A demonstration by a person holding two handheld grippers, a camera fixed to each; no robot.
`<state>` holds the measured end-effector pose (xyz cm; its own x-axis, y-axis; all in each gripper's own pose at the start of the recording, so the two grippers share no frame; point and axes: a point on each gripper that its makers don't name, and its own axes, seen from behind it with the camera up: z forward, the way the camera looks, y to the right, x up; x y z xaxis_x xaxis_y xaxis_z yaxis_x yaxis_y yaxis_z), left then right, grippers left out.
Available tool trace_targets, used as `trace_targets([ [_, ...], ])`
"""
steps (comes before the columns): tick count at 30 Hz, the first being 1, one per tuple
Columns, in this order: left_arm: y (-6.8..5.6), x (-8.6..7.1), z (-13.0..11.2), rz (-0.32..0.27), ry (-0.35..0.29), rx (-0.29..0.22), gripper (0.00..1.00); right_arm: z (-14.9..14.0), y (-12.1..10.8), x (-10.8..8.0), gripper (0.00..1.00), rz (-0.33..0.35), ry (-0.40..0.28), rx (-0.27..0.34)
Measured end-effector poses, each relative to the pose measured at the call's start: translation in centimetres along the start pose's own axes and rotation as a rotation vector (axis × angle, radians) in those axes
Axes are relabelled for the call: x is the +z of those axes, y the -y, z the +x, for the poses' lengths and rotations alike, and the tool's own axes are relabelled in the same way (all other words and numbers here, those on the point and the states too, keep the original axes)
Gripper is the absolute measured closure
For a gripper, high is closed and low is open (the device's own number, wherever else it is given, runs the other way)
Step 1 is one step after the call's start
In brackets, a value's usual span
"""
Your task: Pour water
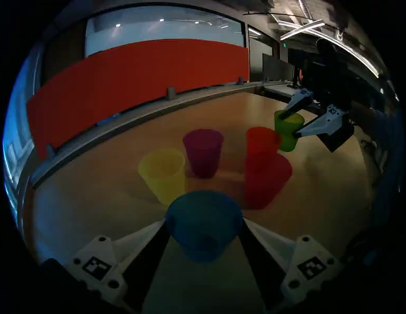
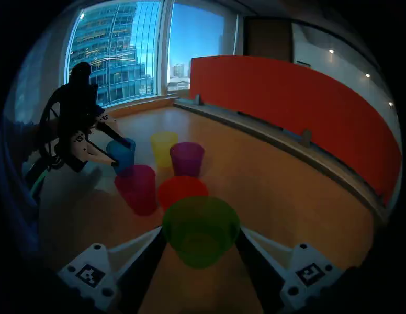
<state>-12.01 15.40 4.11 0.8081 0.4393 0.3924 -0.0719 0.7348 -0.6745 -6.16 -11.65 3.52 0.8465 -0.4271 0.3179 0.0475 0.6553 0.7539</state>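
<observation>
Opposed low views, perhaps close, shared cups (image 1: pixel 203 152)

Both views are dim. In the right gripper view daylight enters from the windows (image 2: pixel 119 52) at 11 o'clock, bright but not burnt out; the left gripper (image 2: pixel 119 153) before them, at 9 o'clock, is mostly a dark silhouette. In the left gripper view light comes from ceiling strips (image 1: pixel 302 29) at 1 o'clock, with little glare, and the yellow cup (image 1: pixel 162 175) throws a faint, soft shadow. The blue cup (image 1: pixel 203 230) and the green cup (image 2: pixel 200 230), close to each lens, look slightly blurred. Straight lines bend toward the edges, where all grows dark.
</observation>
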Motion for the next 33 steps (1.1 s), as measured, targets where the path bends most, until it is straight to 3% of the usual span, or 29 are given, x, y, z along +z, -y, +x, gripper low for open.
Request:
trace_targets([
  [23,0.2,0.2,-0.7,-0.003,0.008,-0.014,0.13,-0.7,0.1,0.6,0.09,0.001,0.008,0.005],
  [30,0.4,0.1,-1.0,-0.017,0.025,-0.043,0.12,-0.7,0.3,0.9,0.09,0.001,0.005,0.008],
  [33,0.4,0.0,-1.2,-0.017,0.034,-0.038,0.07,-0.7,0.3,1.0,0.09,0.0,0.006,0.008],
])
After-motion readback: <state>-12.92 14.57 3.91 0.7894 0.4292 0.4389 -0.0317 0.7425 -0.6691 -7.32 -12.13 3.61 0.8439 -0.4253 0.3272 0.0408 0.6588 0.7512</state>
